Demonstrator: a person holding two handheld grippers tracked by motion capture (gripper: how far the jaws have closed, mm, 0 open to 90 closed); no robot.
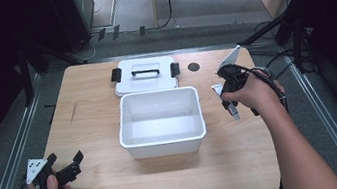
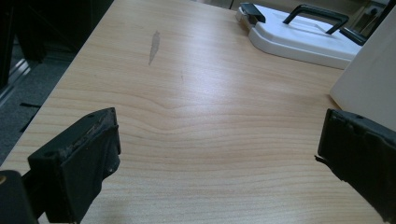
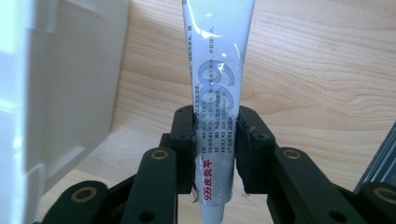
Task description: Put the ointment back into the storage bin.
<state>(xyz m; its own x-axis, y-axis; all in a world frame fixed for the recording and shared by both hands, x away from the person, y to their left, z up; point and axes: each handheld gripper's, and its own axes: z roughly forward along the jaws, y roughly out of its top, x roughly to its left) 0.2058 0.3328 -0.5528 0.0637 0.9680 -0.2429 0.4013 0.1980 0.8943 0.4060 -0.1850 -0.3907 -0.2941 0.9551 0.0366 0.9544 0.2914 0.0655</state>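
With our right claw [image 3: 215, 154] clamped on the tube [image 3: 217, 93] and our left claw [image 2: 215, 158] wide open and empty, we likely lift it clear over the bin's [image 1: 163, 138] rim.

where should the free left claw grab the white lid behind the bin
By the black handle arching over the middle of the lid. The lid lies flat on the table behind the open white bin, so its thin edges give little to pinch; the raised bar leaves a gap under it. Come from above, the left claw open, jaws closing across the bar's width.
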